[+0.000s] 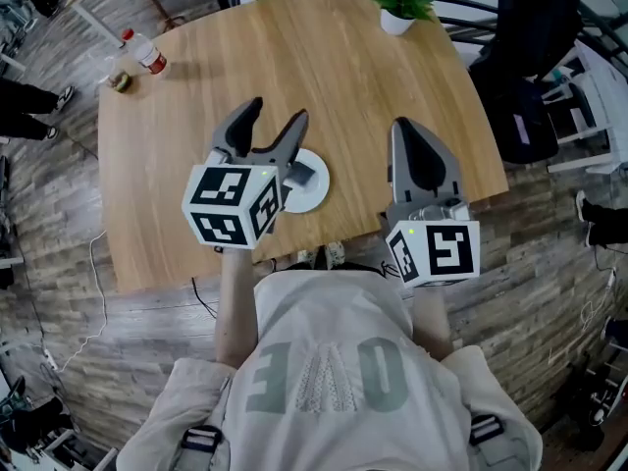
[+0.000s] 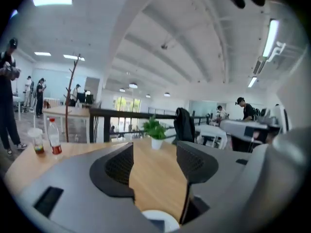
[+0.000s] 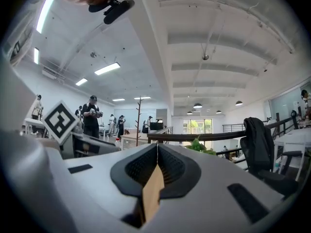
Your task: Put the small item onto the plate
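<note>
On the round wooden table [image 1: 343, 77], toward its near edge, two grippers hang side by side; the left gripper [image 1: 277, 114] has its jaws spread wide with only bare tabletop between them; the right gripper [image 1: 402, 128] has its jaws pressed together, empty; partly under the left gripper sits a white plate [image 1: 316, 194]; a small grey item [image 1: 302, 175] lies on that plate, just beside the root of the inner jaw, well back from the tips.
</note>
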